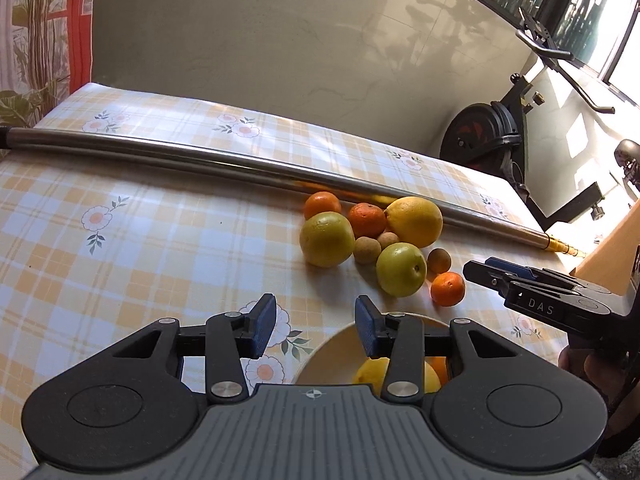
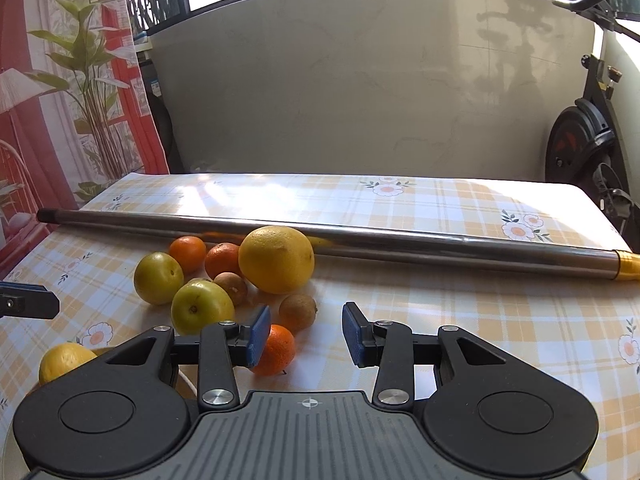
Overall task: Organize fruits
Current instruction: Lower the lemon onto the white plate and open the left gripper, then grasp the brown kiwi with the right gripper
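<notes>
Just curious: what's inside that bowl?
The bowl holds a lemon and something orange. The left gripper covers the rest.

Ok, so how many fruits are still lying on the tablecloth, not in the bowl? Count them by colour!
Orange fruits: 3
Yellow-green fruits: 2
Big yellow fruit: 1
Small brown fruits: 3
Total: 9
</notes>
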Tool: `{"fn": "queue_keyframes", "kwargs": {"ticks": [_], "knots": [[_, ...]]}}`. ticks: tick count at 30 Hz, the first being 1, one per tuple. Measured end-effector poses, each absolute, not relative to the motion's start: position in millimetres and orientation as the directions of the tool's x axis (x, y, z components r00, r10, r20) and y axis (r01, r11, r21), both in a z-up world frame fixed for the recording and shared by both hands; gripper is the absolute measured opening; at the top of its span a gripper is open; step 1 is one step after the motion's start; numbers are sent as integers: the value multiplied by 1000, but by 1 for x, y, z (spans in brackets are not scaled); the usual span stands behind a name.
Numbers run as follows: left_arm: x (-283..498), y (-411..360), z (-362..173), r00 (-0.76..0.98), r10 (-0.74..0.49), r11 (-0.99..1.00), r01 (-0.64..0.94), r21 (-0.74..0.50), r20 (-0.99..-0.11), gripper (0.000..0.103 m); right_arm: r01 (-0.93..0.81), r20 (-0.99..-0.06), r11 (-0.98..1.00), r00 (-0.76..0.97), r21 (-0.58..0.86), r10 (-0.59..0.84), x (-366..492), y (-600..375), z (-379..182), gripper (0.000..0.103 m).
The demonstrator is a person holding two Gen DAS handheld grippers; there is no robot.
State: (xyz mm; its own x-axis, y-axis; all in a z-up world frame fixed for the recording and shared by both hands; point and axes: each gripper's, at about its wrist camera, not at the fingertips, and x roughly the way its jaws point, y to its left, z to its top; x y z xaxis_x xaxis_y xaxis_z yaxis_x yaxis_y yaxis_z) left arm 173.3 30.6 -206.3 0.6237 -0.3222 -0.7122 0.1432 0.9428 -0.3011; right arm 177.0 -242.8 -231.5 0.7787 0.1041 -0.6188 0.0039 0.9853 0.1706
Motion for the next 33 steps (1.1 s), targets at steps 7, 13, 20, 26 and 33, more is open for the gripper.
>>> {"fn": "queue_keyframes", "kwargs": {"ticks": [7, 13, 20, 26, 33], "knots": [[174, 36, -208, 617, -341, 933, 131, -334, -710, 46, 28, -627, 981, 772, 193, 101, 175, -250, -237, 37], [173, 34, -206, 632, -317, 941, 119, -315, -707, 46, 31, -632, 980, 769, 195, 101, 180, -252, -241, 37], [176, 39, -200, 658, -255, 960, 86, -266, -709, 47, 19, -622, 980, 776, 196, 110, 196, -250, -243, 37], [178, 42, -197, 666, -243, 963, 76, -260, -705, 47, 7, -639, 972, 755, 235, 149, 216, -249, -247, 37], [177, 44, -199, 663, -239, 963, 67, -261, -709, 47, 17, -649, 960, 740, 280, 176, 225, -250, -250, 35]]}}
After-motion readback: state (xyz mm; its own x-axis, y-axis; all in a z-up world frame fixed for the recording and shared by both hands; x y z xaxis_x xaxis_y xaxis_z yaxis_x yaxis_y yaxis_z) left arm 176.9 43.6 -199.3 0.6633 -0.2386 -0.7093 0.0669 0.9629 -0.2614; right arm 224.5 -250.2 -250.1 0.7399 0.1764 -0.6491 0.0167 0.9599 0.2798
